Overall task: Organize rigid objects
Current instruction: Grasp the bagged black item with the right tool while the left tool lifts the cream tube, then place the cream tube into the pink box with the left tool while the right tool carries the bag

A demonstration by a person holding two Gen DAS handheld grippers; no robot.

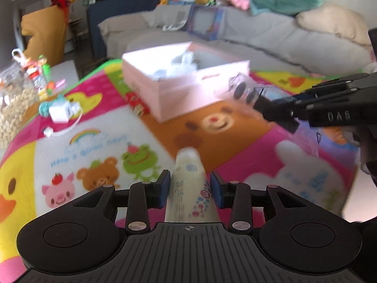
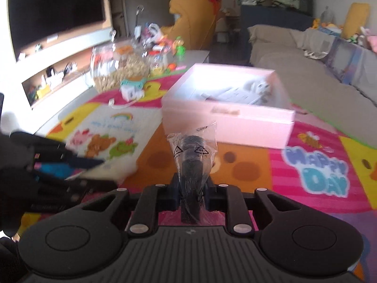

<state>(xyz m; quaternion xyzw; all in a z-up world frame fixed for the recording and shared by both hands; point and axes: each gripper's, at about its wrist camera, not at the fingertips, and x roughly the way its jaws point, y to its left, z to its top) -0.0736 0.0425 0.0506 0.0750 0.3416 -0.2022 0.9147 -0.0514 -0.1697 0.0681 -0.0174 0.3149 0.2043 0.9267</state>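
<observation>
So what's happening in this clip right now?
A person is tidying small items off a cartoon play mat using two handheld grippers. The left gripper has a cream tube between its fingers, and the right gripper is clamped on a dark object in a clear plastic bag. Both are lifted above the mat, facing the open pink box.

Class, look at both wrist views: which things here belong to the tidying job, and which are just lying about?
In the job:
- left gripper, shut on the cream tube
- right gripper, shut on the bagged black item
- open pink box

Lying about:
- play mat
- white charger and cable
- jar of pale pellets
- grey sofa
</observation>
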